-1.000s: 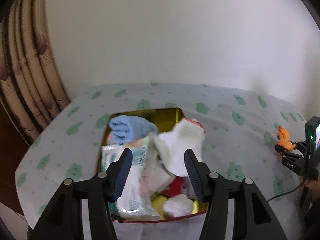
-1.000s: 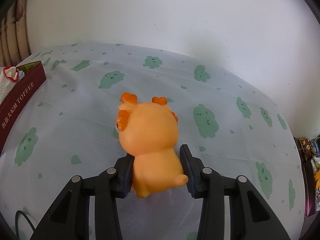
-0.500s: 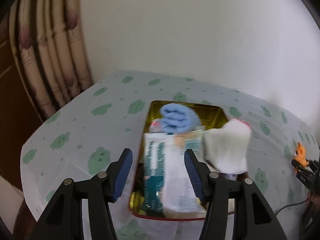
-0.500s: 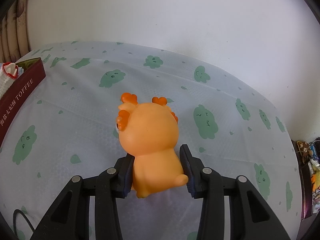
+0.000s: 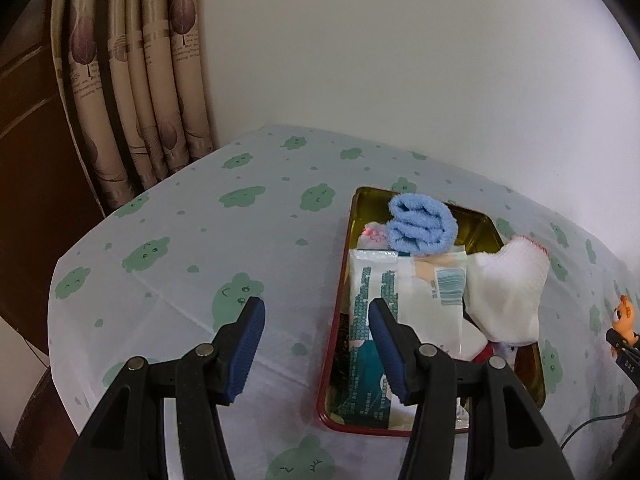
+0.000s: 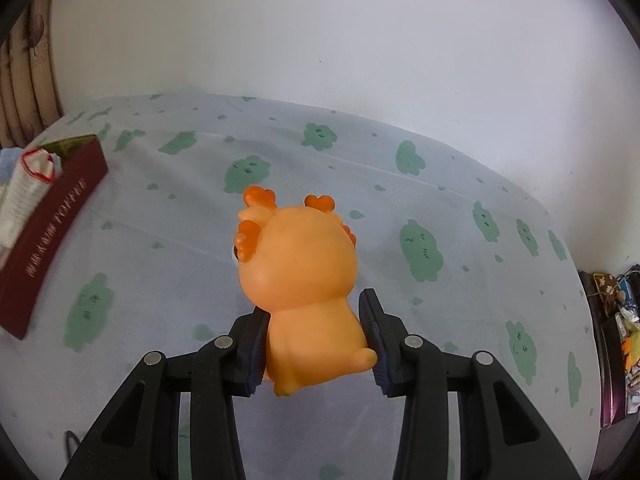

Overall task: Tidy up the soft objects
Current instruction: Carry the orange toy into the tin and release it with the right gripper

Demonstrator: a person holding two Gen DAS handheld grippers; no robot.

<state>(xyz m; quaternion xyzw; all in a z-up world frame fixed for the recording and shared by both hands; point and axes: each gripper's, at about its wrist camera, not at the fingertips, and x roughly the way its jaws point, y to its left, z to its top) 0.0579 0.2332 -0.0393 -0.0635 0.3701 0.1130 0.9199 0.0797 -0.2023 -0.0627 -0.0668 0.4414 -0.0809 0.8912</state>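
An orange squishy animal toy [image 6: 298, 280] sits between the blue pads of my right gripper [image 6: 316, 340], which is shut on its body above the cloth. The same toy [image 5: 623, 316] shows at the far right of the left wrist view. A red tin [image 5: 528, 376] with a gold inside holds a rolled blue towel [image 5: 422, 226], a tissue pack [image 5: 372, 320] and a white knitted sock with red trim [image 5: 506, 292]. My left gripper [image 5: 316, 346] hangs open and empty over the tin's left rim.
The table wears a pale cloth with green cloud prints [image 5: 200, 248]. A patterned curtain [image 5: 132, 92] hangs at the back left and a white wall stands behind. The tin's red side [image 6: 52, 236] lies left of the toy. Clutter [image 6: 624, 320] sits past the table's right edge.
My left gripper has swung left, so the tin has slid from the centre of its view to the right. The right gripper has lifted slightly with the toy still in it.
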